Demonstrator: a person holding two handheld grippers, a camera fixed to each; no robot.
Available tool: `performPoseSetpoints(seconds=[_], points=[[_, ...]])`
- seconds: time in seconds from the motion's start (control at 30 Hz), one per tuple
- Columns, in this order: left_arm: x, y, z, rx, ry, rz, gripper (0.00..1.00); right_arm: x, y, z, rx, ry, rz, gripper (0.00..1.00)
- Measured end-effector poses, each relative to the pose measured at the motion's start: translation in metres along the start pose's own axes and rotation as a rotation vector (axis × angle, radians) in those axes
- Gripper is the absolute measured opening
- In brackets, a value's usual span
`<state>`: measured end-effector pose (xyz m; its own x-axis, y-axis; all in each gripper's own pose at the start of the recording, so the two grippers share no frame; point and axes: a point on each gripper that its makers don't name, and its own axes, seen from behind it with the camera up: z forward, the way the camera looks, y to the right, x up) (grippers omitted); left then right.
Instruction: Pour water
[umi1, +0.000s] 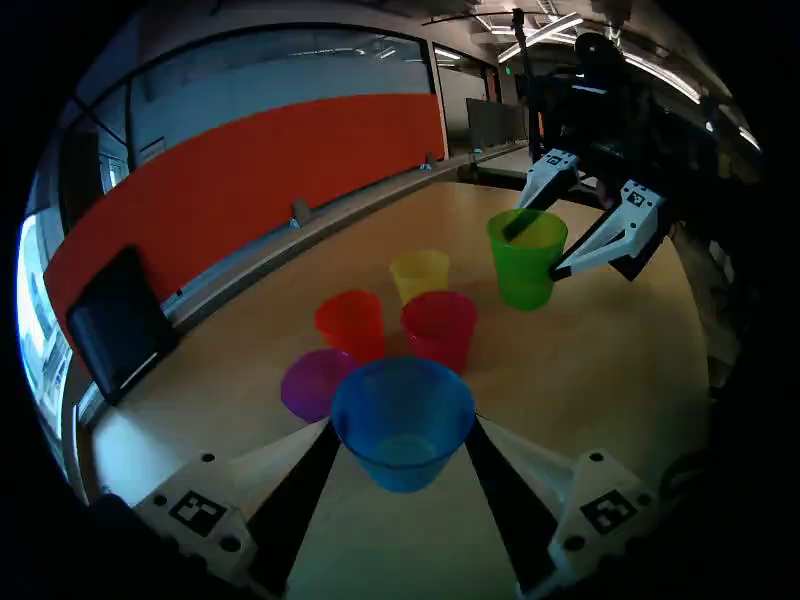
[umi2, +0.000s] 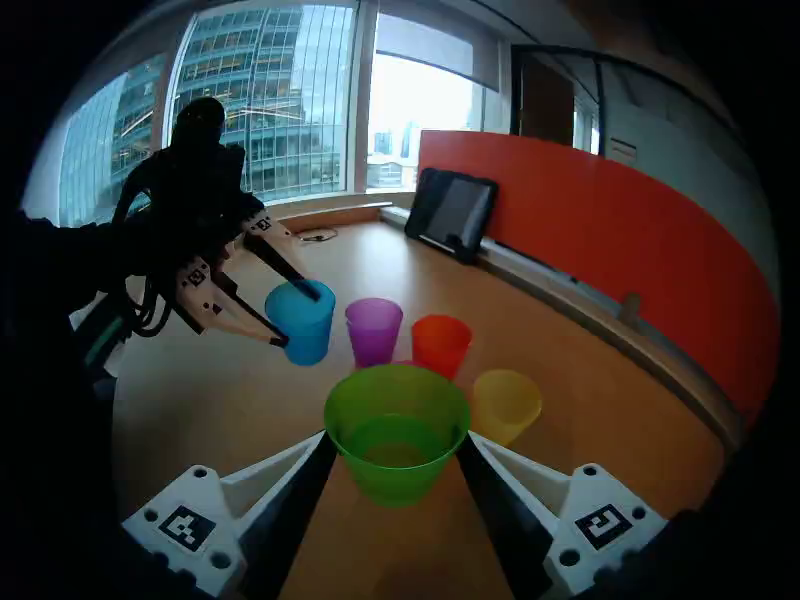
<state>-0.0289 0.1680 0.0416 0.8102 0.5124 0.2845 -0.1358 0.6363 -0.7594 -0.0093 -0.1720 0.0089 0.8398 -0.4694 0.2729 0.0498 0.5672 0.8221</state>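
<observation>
Purple cup (umi1: 308, 383) — half hidden behind blue cup (umi1: 403, 428).

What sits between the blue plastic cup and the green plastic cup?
A red plastic cup stands there, seen in the left gripper view.

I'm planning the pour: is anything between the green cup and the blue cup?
Yes. Four cups stand on the table between the blue cup and green cup: purple cup, orange cup, red cup, yellow cup.
</observation>
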Motion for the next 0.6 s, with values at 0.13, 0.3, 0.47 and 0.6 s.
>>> performPoseSetpoints(seconds=[0.13, 0.3, 0.47, 0.6], points=[[-0.011, 0.003, 0.007, -0.013, -0.026, -0.006, 0.87, -0.011, 0.001, 0.004, 0.000, -0.026, -0.003, 0.88], [-0.021, 0.005, 0.013, -0.020, -0.044, -0.019, 0.87, -0.021, 0.001, 0.007, 0.000, -0.046, 0.004, 0.88], [-0.029, 0.006, 0.018, -0.028, -0.055, -0.032, 0.87, -0.029, 0.000, 0.009, 0.000, -0.056, 0.014, 0.88], [-0.033, 0.007, 0.020, -0.033, -0.062, -0.037, 0.87, -0.034, 0.002, 0.010, -0.006, -0.059, 0.021, 0.88]])
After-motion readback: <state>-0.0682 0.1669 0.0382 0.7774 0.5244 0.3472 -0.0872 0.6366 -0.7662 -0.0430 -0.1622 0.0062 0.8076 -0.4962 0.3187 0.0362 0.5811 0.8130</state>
